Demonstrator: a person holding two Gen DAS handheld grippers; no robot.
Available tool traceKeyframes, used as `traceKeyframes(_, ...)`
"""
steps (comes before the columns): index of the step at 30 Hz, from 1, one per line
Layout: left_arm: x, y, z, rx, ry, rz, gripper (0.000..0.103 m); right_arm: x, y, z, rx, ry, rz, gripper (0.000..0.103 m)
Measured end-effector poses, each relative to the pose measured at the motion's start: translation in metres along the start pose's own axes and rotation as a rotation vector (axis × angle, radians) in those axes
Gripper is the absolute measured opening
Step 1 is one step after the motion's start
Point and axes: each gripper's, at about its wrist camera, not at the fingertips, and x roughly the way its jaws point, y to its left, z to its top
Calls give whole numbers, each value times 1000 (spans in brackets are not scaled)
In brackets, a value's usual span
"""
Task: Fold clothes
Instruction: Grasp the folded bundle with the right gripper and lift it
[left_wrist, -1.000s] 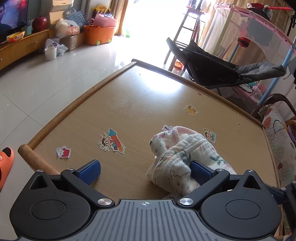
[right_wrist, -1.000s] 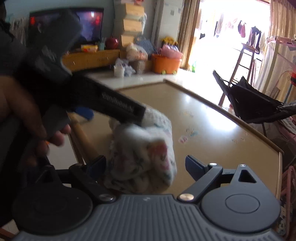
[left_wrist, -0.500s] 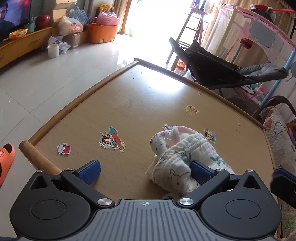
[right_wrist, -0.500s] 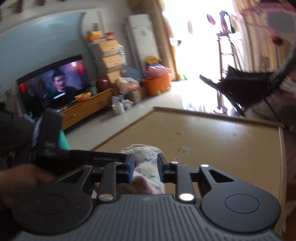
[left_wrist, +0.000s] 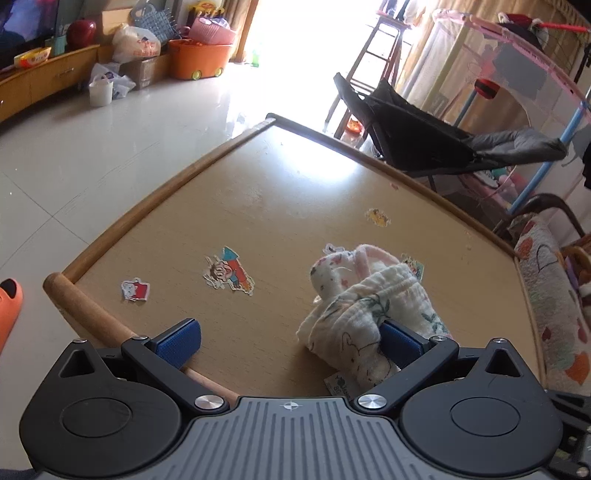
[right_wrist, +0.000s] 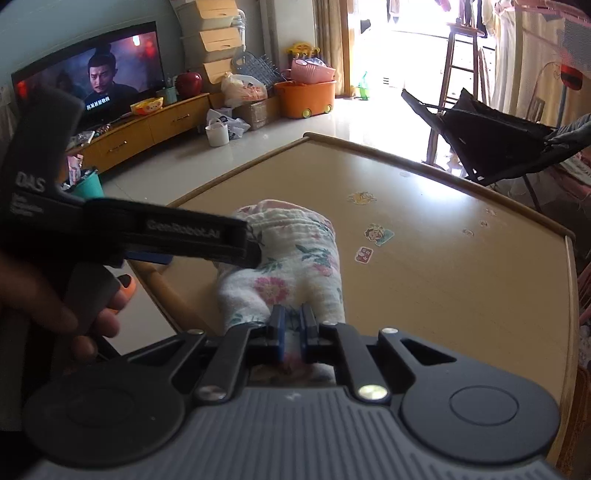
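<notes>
1. Right hand-held gripper is pinched onto the bunched floral garment at the counter's 6 o'clock edge.
2. Left hand-held gripper gapes wide, gripping nothing.
3. Thin pinch might slip, and the bundle unrolls.

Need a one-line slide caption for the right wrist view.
Right claw shut on the bunched floral garment above the stickered table; left claw's finger against the cloth.

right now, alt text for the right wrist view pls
The right gripper is pinched shut on a bunched floral garment lying on a wooden table. The left gripper reaches in from the left against the cloth.
</notes>
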Motion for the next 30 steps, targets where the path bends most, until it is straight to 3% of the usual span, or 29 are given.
traceKeyframes(3, -12, 9, 1, -44, -45, -28, 103, 4, 9, 0, -13, 1, -33, 8)
traceKeyframes(7, -17, 24, -2, -95, -22, -35, 103, 12, 7, 3, 29, 5, -46, 9)
traceKeyframes(17, -22, 38, -1, -95, -12, -40, 103, 21, 15, 9, 31, 6, -95, 10)
traceKeyframes(30, -30, 52, -1, -103, -21, -24, 103, 42, 9, 24, 140, 8, -112, 11)
